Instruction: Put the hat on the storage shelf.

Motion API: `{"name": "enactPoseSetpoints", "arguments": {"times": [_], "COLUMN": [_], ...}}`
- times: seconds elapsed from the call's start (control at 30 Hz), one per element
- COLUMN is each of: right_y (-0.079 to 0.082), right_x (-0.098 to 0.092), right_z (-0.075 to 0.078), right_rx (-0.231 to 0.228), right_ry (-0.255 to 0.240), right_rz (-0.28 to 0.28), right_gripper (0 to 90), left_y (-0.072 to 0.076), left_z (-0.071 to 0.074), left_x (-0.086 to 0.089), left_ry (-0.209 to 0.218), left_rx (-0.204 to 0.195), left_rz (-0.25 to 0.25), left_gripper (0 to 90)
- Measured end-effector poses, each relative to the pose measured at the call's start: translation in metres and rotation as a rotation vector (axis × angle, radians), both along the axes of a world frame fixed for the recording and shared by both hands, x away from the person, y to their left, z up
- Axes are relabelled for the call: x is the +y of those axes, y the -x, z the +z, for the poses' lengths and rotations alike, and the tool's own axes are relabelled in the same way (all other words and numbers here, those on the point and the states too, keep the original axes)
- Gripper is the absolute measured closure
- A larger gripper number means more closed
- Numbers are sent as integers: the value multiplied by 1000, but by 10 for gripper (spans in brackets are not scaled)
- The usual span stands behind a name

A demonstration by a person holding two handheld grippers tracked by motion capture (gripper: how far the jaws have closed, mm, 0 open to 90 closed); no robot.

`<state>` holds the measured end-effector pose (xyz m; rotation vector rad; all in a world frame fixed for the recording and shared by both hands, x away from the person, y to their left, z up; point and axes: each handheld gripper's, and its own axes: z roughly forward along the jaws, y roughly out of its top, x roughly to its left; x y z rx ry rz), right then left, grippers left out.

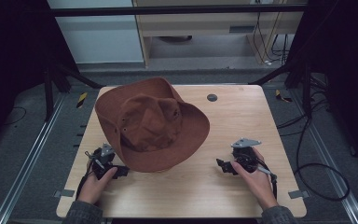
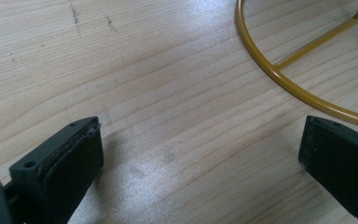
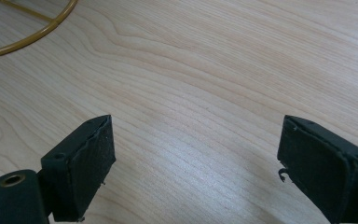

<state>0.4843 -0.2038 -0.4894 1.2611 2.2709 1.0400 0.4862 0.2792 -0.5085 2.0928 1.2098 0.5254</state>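
A brown wide-brimmed hat (image 1: 151, 123) sits over the left middle of the wooden table (image 1: 242, 116), its brim tilted up at the back. My left gripper (image 1: 117, 171) is by the front left of the brim, held in a hand. Its jaws (image 2: 200, 140) are open over bare wood, with nothing between them. My right gripper (image 1: 224, 166) is at the front right, well apart from the hat. It is open too (image 3: 196, 140) and holds nothing. A yellow wire ring (image 2: 270, 70) with a spoke lies on the table ahead of each gripper (image 3: 32, 35).
A small dark round disc (image 1: 211, 97) is set in the table near its far edge. Cables (image 1: 317, 168) trail on the grey floor at the right. Black frame legs (image 1: 303, 79) stand at both far corners, with a cabinet (image 1: 191, 28) behind.
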Motion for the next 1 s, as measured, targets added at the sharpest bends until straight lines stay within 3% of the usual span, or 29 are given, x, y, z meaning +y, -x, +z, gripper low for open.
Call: {"name": "enactPoseSetpoints", "arguments": {"times": [0.47,0.6,0.77,1.0], "right_y": [-9,-8,-4,-2], "right_x": [5,8,13,9], "right_z": [-15,-17,-23,-23], "right_rx": [48,35,-19,-18], "right_ry": [-2,19,56,58], "right_rz": [-9,-15,-23,-38], "right_gripper": [87,66,43,41], "left_y": [-1,-1,-1,-1], "left_z": [0,0,0,0], "left_x": [0,0,0,0], "left_ry": [0,1,1,-2], "left_rx": [0,0,0,-1], "left_rz": [2,2,2,1], "left_gripper": [0,0,0,0]}}
